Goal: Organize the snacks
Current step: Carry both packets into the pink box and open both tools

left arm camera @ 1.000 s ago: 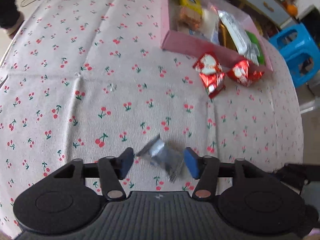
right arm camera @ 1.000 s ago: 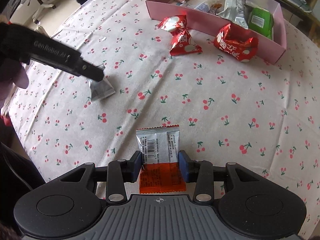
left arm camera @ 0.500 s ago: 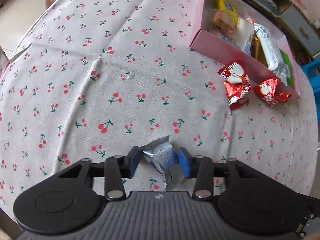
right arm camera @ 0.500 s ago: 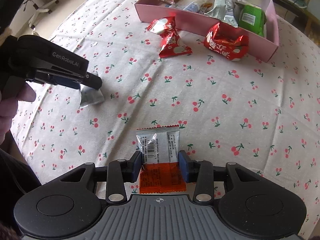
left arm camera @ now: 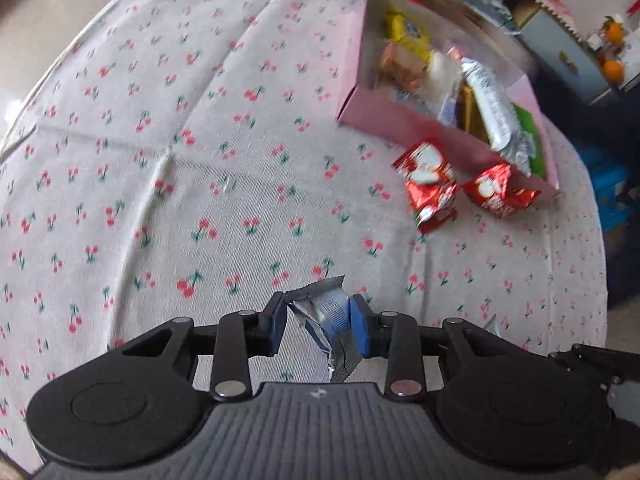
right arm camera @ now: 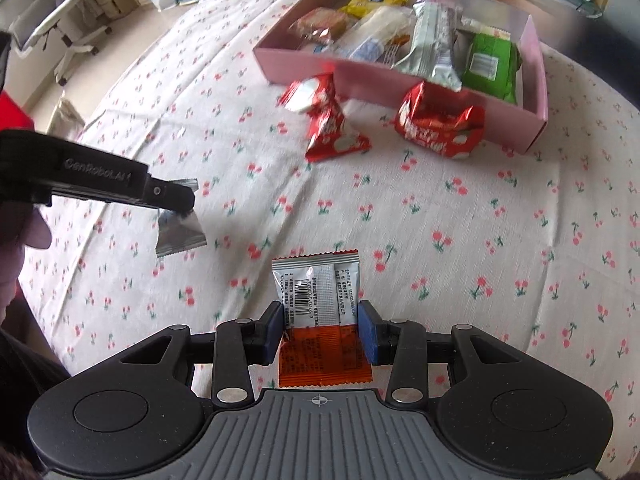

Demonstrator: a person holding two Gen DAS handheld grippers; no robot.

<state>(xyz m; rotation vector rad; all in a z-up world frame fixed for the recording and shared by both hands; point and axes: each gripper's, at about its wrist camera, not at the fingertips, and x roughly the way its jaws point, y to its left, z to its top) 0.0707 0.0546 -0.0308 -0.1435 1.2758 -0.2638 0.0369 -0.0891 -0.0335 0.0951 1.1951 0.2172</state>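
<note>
Left claw (left arm camera: 319, 326), jaws closing, now pinches the silver packet (left arm camera: 326, 322) apparently lifted off the bench (left arm camera: 240, 184). Right claw (right arm camera: 320, 330) clamps the orange-white sachet (right arm camera: 320, 312). Pink box (right arm camera: 376, 82) lies ahead: both ready to carry.

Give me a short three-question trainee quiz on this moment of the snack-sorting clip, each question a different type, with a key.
1. True or false: both red foil packets lie inside the pink box.
2. Which packet sits between the fingers of the right gripper?
A. green packet
B. orange and white packet
C. yellow packet
3. Fill in: the left gripper, jaws closing, has a ____ foil packet between its pads.

Key
1. False: they lie on the cherry-print tablecloth, just outside the box.
2. B, the orange and white packet.
3. Silver: the silver foil packet.
</note>
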